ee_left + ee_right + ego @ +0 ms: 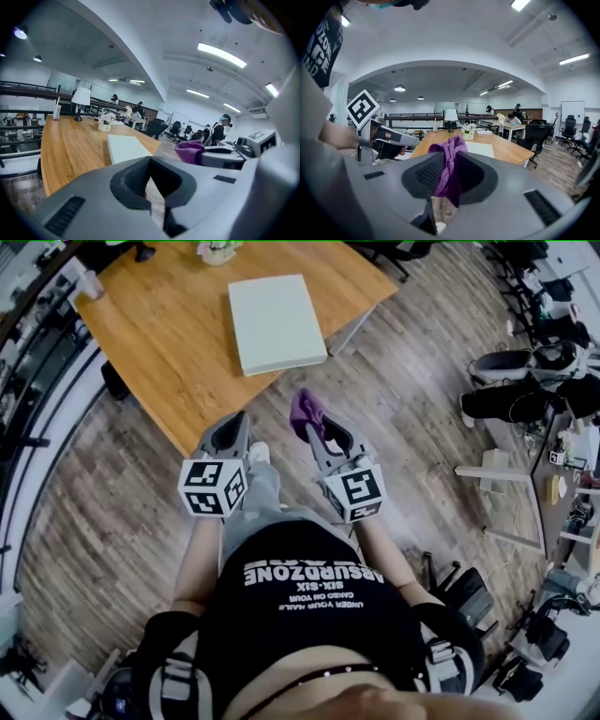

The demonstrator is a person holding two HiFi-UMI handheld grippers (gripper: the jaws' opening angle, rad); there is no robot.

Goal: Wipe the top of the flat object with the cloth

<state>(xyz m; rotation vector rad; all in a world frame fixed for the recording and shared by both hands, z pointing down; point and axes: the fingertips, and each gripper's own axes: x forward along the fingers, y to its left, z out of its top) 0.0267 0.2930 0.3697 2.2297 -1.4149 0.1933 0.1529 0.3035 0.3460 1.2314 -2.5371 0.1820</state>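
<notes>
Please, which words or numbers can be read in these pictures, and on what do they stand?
"ABSURDZONE": seen upside down on the black shirt.
"SIX-SIX": same shirt, next line.
Smaller lines beside it: too small to be sure.
Marker cubes: square patterns only, no words.

The jaws of your right gripper (449,161) pinch the purple cloth (449,142) — its lower folds vanish between them. Ahead of the jaws of your left gripper (151,173), its own housing hides the flat white object's (125,147) near edge. Beyond that sits something too small to name — perhaps a flower pot (104,124).
</notes>
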